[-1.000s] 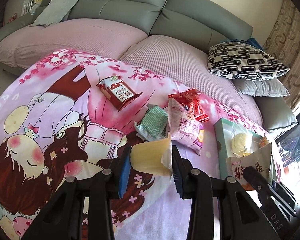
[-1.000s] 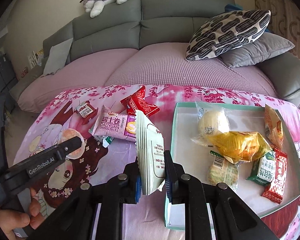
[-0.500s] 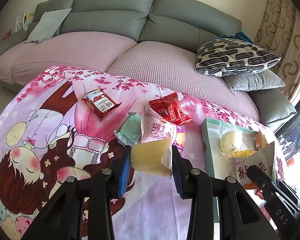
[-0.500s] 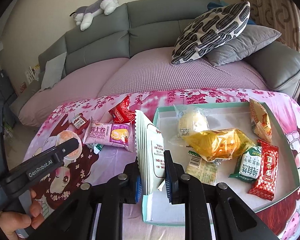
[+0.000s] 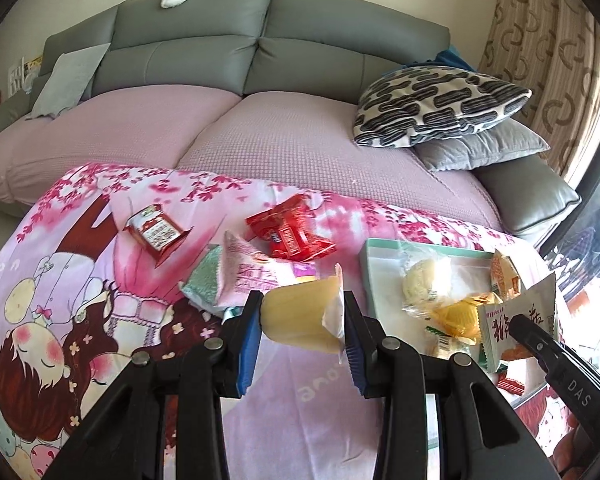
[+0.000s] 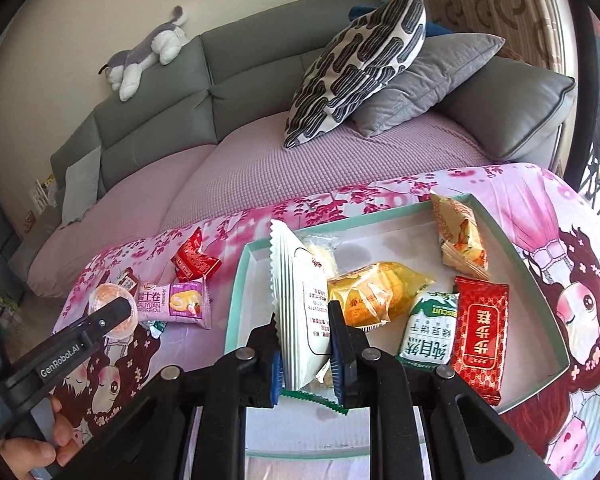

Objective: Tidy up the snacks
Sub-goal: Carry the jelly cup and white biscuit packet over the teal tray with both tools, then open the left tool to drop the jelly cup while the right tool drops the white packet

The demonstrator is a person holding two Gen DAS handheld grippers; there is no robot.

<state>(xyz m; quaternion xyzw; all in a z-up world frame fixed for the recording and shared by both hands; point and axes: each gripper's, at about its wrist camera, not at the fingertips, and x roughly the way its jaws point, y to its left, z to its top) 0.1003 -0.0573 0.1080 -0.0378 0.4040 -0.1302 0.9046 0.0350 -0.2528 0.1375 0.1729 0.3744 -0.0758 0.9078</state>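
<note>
Both grippers have shifted toward the tray since the earlier frames, and the tray (image 6: 548, 300) now fills most of the right wrist view. Left gripper (image 5: 302, 326) is clamped on a pale yellow jelly cup (image 5: 300, 316), held above the pink cartoon blanket (image 5: 80, 280) just left of the tray. Right gripper (image 6: 305, 356) is clamped on a white snack packet (image 6: 300, 308), held edge-up over the tray's near-left corner. Tray contents, counted in the right wrist view: one yellow wrapped cake (image 6: 376, 292), one green-and-white biscuit packet (image 6: 430, 330), one red packet (image 6: 480, 332), one orange-yellow packet (image 6: 458, 236), and one clear-wrapped pale bun (image 6: 322, 254) partly hidden behind the held packet; a further green-edged wrapper (image 6: 320, 398) shows beneath the fingers. Loose on the blanket, four items: one red crumpled packet (image 5: 290, 234), one small red-and-white packet (image 5: 156, 232), one pink Swiss roll packet (image 6: 174, 302), one green packet (image 5: 202, 282). One person's hand (image 6: 28, 450) grips the left tool.
</note>
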